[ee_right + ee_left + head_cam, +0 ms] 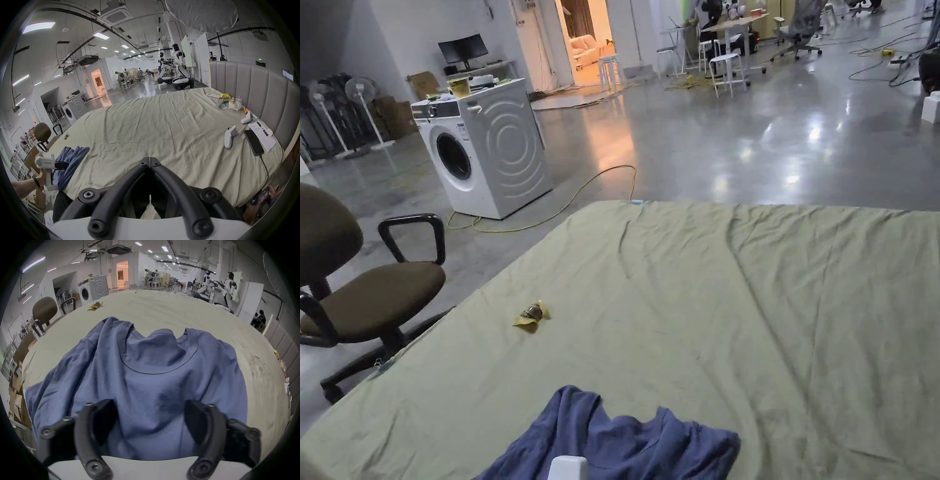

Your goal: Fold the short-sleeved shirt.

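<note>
A soft blue shirt (146,386) lies crumpled at the bed's (737,300) near edge, on a wrinkled sheet. The left claw (149,420) gapes wide above it, gripping nothing. The right claw (149,160) is closed, empty.

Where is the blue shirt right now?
The blue shirt lies bunched at the bed's near edge, just ahead of the open left gripper, with a small wrapper farther up.

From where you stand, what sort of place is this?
Probably a robot testing lab set up like a home, inside a big industrial hall: a bed and a washing machine stand on bare concrete, and two white humanoid robots wait beyond the bed.
</note>
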The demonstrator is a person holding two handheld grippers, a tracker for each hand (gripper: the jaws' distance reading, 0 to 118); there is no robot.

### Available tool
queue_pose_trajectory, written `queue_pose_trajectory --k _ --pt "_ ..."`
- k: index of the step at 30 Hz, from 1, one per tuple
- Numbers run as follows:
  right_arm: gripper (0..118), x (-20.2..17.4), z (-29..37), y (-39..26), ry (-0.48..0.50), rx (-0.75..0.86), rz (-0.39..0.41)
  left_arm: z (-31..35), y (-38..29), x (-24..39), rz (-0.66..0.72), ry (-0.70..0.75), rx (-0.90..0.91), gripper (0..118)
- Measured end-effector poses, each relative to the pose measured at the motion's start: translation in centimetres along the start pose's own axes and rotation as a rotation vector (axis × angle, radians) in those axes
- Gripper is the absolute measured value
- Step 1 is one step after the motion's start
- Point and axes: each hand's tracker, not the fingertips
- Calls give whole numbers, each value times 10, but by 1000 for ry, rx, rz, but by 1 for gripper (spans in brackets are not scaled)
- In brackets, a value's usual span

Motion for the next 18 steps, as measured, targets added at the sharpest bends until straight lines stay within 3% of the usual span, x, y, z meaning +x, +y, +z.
queue_pose_trajectory --k 2,3,4,8,10,14,18 --pt "0 1 -2 -2 6 -20 2 4 0 6 -51 20 34 27" --pt "0 0 -2 -2 7 -22 5 3 -1 6 -66 65 41 27" --pt "0 0 -2 -3 9 -24 8 4 -1 5 -68 93 27 4" --pt "0 3 5 -3 13 -20 15 12 14 -8 162 11 2 3" --pt "0 8 9 -3 23 -12 19 36 32 -13 269 -64 101 3" --pt "0 16 16 -4 22 -3 12 85 84 -8 276 -161 195 3" --pt "0 32 26 -11 19 29 -68 132 148 24 195 -280 334 3"
